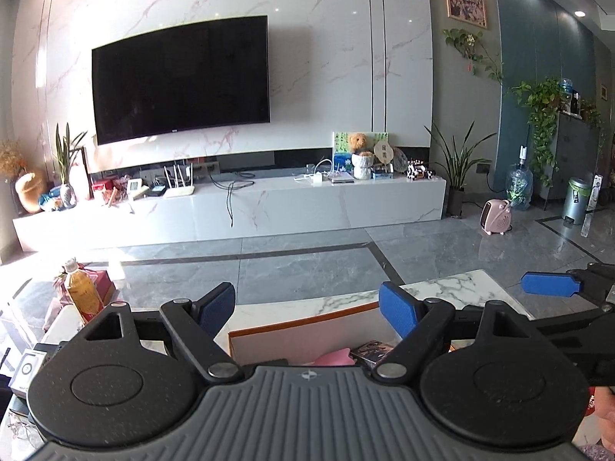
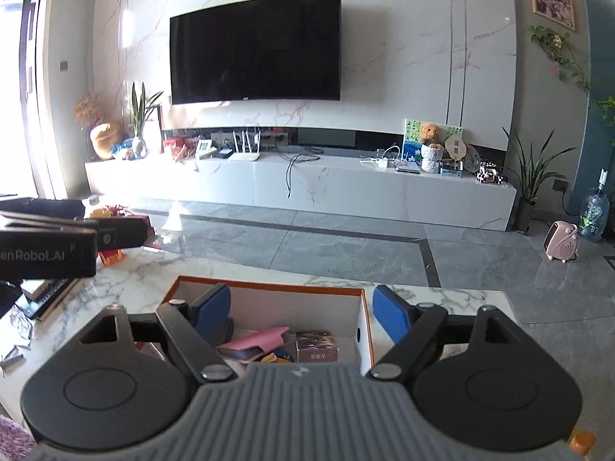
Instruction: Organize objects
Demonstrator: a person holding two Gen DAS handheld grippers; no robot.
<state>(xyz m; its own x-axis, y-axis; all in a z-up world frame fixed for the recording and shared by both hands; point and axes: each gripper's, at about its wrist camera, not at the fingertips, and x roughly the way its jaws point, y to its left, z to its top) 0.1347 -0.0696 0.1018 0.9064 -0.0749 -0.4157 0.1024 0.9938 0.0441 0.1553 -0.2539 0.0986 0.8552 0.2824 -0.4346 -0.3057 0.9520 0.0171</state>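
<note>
An open white box with an orange rim (image 2: 269, 287) sits on the marble table (image 2: 130, 280). Inside lie a pink case (image 2: 256, 340), a small printed carton (image 2: 317, 345) and other small items. My right gripper (image 2: 303, 313) is open and empty, held over the box. My left gripper (image 1: 307, 309) is open and empty, above the box's left part (image 1: 300, 326); the pink case (image 1: 334, 357) and a small carton (image 1: 371, 349) show below it. The right gripper's blue pad (image 1: 549, 283) shows at the right of the left wrist view.
A bottle of yellow drink (image 1: 81, 288) and a red box (image 1: 100, 284) stand at the table's left end. Books (image 2: 46, 292) lie at the left. Beyond the table are grey floor tiles, a white TV bench (image 2: 300, 188) and a pink heater (image 2: 561, 245).
</note>
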